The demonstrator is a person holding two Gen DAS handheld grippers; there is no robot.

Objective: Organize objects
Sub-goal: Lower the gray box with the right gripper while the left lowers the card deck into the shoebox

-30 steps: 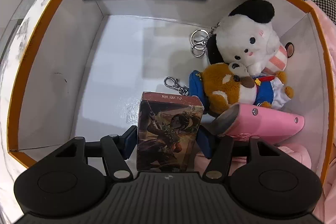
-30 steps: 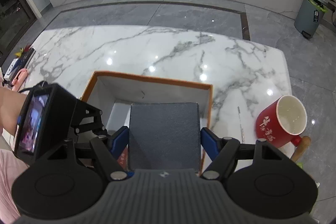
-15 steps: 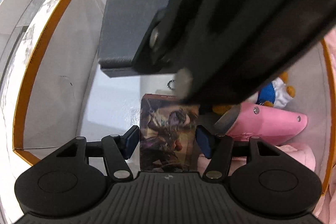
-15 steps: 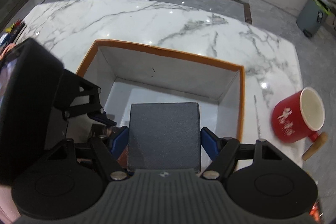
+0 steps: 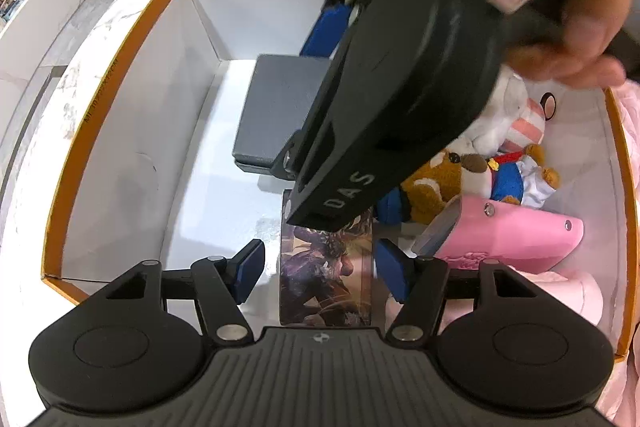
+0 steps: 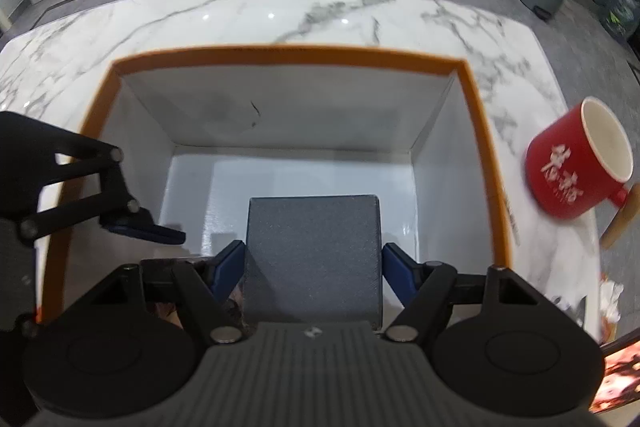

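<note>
A white box with an orange rim (image 5: pixel 120 43) stands on the marble table; it also shows in the right wrist view (image 6: pixel 280 53). My left gripper (image 5: pixel 320 263) is open inside it, its pads apart from the illustrated card box (image 5: pixel 328 267) lying between them on the box floor. My right gripper (image 6: pixel 312 259) is shut on a dark grey box (image 6: pixel 312 247) and holds it low inside the white box; the grey box also shows in the left wrist view (image 5: pixel 280 111). The right gripper's body hides part of the box's middle in the left wrist view.
Plush toys (image 5: pixel 472 179) and a pink case (image 5: pixel 512 235) lie along the box's right side. A red mug (image 6: pixel 576 167) stands on the marble table (image 6: pixel 280 11) beside the box. The left gripper's finger (image 6: pixel 144 227) reaches into the box in the right wrist view.
My left gripper has opened and let go of the card box, which now lies flat. My right gripper has carried the grey box down into the white box.
</note>
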